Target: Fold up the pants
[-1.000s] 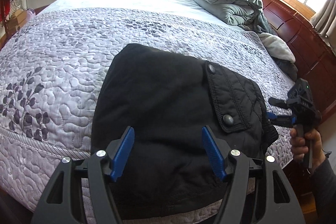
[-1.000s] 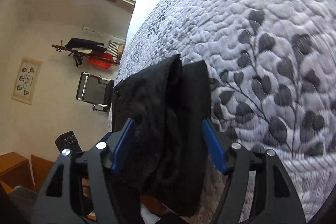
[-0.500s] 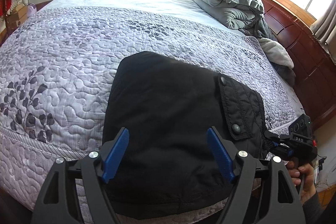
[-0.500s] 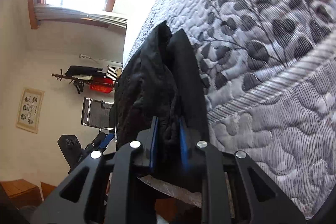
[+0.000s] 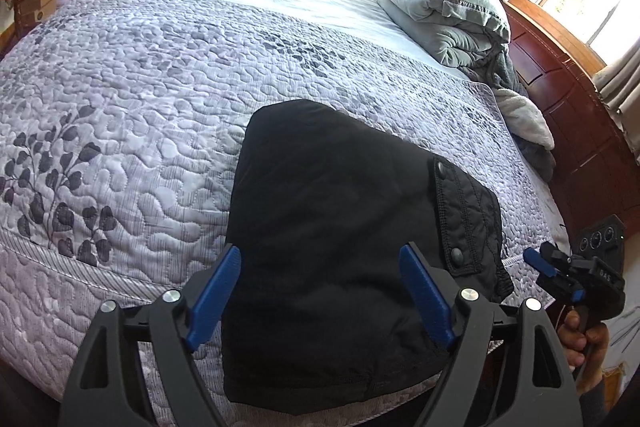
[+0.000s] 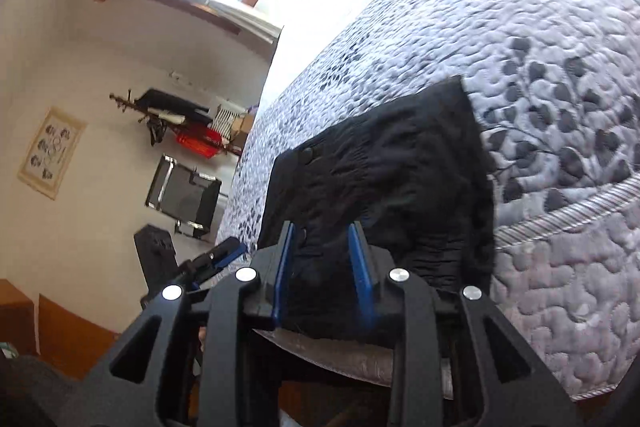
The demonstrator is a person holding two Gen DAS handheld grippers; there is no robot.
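Observation:
The black pants lie folded in a flat bundle on the quilted bed, near its front edge, snap pocket flap to the right. My left gripper hovers over their near edge, its jaws opening wide and the pads clear of the cloth. My right gripper faces the bundle's side, jaws opening, with black cloth showing in the gap but nothing pinched. In the left wrist view the right gripper stands just off the pants' right edge, held by a hand. The left gripper shows at the left of the right wrist view.
A rolled grey comforter and a white fleece lie at the bed's far right against dark wooden furniture. Beyond the bed stand a folding chair and a coat rack by the wall.
The right gripper closed on the pants' side edge, then parted again and drew back from it. The left jaws spread wider and pulled back slightly. The pants lie flat.

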